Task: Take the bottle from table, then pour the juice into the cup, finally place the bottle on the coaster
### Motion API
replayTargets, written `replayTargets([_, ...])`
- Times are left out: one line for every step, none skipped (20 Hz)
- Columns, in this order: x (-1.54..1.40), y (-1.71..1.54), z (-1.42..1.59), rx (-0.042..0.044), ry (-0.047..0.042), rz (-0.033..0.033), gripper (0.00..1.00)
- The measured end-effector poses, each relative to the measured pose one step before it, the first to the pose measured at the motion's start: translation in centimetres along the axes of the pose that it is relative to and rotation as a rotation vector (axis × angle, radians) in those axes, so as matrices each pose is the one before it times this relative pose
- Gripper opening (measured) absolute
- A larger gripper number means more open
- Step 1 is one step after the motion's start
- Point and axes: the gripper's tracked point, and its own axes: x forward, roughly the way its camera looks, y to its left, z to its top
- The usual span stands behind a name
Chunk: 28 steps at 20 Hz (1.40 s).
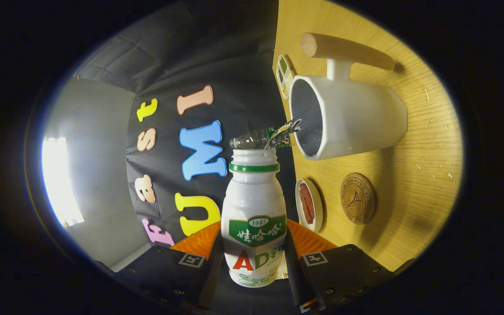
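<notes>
My gripper (254, 239) is shut on a white juice bottle (254, 205) with a green neck ring and a green and red label. The whole view is rolled, so the bottle lies about level with the wooden table (427, 144). Its uncapped mouth sits just beside and above the rim of the white cup (357, 120), which has a wooden handle (348, 50). The cup stands upright on the table, and its dark inside shows. A round cork coaster (358, 198) lies on the table beside the cup. I cannot tell whether juice is flowing.
A clear plastic bottle (254, 138) shows just beyond the white bottle's mouth, next to the cup's rim. A small white dish (309, 204) with something red-brown in it sits near the coaster. A small packet (283, 75) lies past the cup. A grey wall lies beyond.
</notes>
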Motion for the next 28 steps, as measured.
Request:
replayTargets([0.007,0.019,0.017,0.00377,-0.00055,0.00249,0.66])
replayTargets([0.084,0.045,-0.047,0.00375,0.00122,0.00068,0.66])
replayTargets([-0.01,0.004,0.048,0.00414,-0.00022,-0.00025,0.66])
replayTargets([-0.015,0.094,-0.048,0.00579,0.00031,0.00127,0.66])
replayTargets([-0.017,0.061,-0.03,0.0057,-0.00049,0.00207,0.66])
replayTargets([0.011,0.106,0.031,0.00397,-0.00036,0.00438,0.66])
replayTargets([0.103,0.026,-0.07,0.00156,-0.00083,0.0043,0.66])
replayTargets([0.028,0.007,-0.005,0.00244,-0.00127,0.0011,0.66])
replayTargets([-0.009,0.031,0.018,0.00403,-0.0002,0.00237,0.66])
replayTargets([0.044,0.064,0.0,0.00492,-0.00149,0.00169,0.66])
replayTargets([-0.034,0.042,0.037,0.00413,-0.00252,0.00258,0.66])
replayTargets([0.047,-0.026,-0.009,0.00322,-0.0008,-0.0024,0.66])
replayTargets([-0.037,-0.021,0.082,0.00314,-0.00172,-0.00328,0.66])
replayTargets([-0.024,0.101,0.089,0.00213,-0.00449,0.00088,0.66])
replayTargets([-0.025,-0.013,0.083,0.00136,-0.00131,0.00028,0.66])
replayTargets([0.02,0.058,-0.006,0.00227,-0.00295,0.00313,0.66])
replayTargets([0.01,-0.004,0.102,0.00272,-0.00029,0.00155,0.66])
replayTargets([0.065,0.036,-0.116,0.00292,0.00065,0.00196,0.66])
replayTargets([0.041,0.017,-0.006,0.00445,-0.0006,0.00357,0.66])
replayTargets([-0.012,0.07,-0.005,0.00529,0.0013,0.0002,0.66])
replayTargets([-0.038,0.004,0.075,0.00426,-0.00164,0.00015,0.66])
replayTargets([-0.044,0.109,0.058,0.00619,-0.0011,0.00052,0.66])
replayTargets([-0.076,0.071,0.141,0.00502,-0.00211,0.00284,0.66])
replayTargets([0.101,-0.001,-0.127,0.00207,-0.00047,0.00058,0.66])
replayTargets([0.046,-0.053,-0.029,0.00086,-0.00061,-0.00124,0.66])
replayTargets([-0.013,0.057,0.079,0.00062,-0.00069,0.00058,0.66])
replayTargets([-0.106,-0.012,0.104,0.00256,-0.00039,0.00055,0.66])
replayTargets([-0.015,0.06,0.099,0.00295,-0.00052,0.00212,0.66])
